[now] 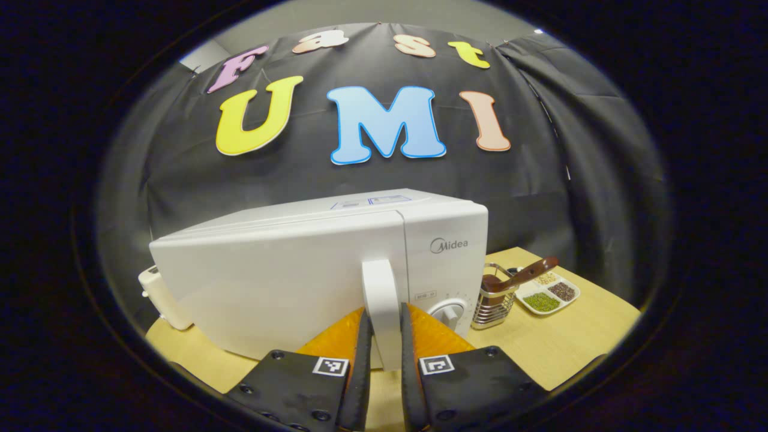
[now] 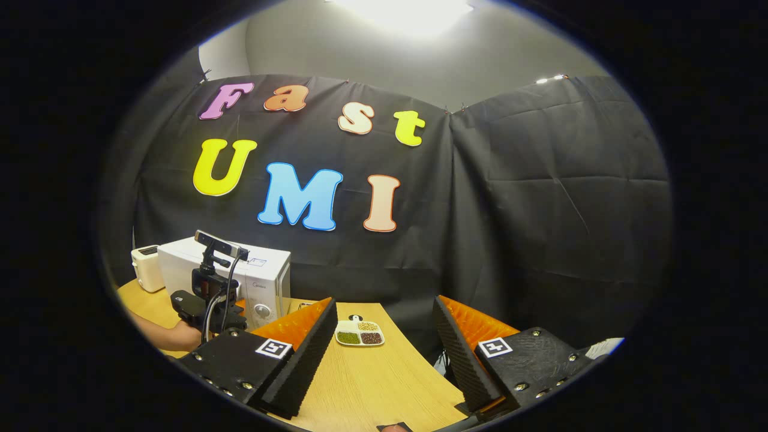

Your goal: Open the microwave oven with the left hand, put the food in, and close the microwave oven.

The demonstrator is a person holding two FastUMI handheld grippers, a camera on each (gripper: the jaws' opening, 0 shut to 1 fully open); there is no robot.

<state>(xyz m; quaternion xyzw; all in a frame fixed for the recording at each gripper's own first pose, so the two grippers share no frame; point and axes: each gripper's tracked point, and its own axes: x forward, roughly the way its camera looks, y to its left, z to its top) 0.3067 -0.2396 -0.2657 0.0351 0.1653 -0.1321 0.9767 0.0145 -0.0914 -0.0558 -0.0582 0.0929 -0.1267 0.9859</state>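
Two risks from here: the left gripper (image 1: 382, 336) could slip off the door handle (image 1: 381, 300) if pulled off-line, or a hard tug could drag the whole microwave oven (image 1: 312, 270) along the desk (image 1: 558, 348) toward its front edge. Left fingers pinch the handle from both sides, door looks barely ajar. Right gripper (image 2: 384, 348) hangs spread wide, holding nothing, above the desk's near edge; sectioned food dish (image 2: 359, 333) sits right of the oven, near the back edge.

The left gripper (image 1: 382, 336) has its 2 fingers pressed on the microwave (image 1: 312, 276) door's handle (image 1: 381, 300) (door slightly ajar).
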